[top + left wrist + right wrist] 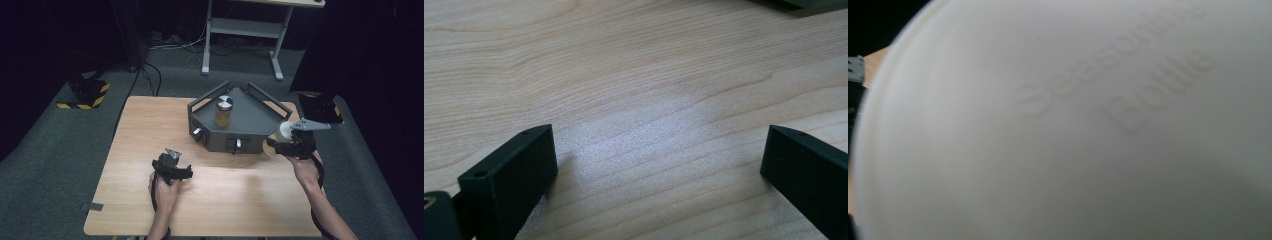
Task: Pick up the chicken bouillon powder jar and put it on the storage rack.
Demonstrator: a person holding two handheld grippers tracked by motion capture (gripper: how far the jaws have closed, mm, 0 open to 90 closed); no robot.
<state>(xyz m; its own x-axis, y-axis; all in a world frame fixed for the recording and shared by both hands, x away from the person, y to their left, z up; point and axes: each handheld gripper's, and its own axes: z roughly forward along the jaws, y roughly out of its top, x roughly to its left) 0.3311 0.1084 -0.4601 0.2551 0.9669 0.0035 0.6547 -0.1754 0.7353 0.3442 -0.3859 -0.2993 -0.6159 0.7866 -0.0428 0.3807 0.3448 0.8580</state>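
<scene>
dim dark surroundings, lit tabletop, blurred close-up

Dark grey tray (250,117) sits at the table's (150,150) far centre; amber jar (223,111) with silver lid stands upright inside it. Right gripper (278,145) holds a white bottle (285,131) at the tray's right front corner. Left gripper (187,172) rests on the table, near-left of the tray.
</scene>
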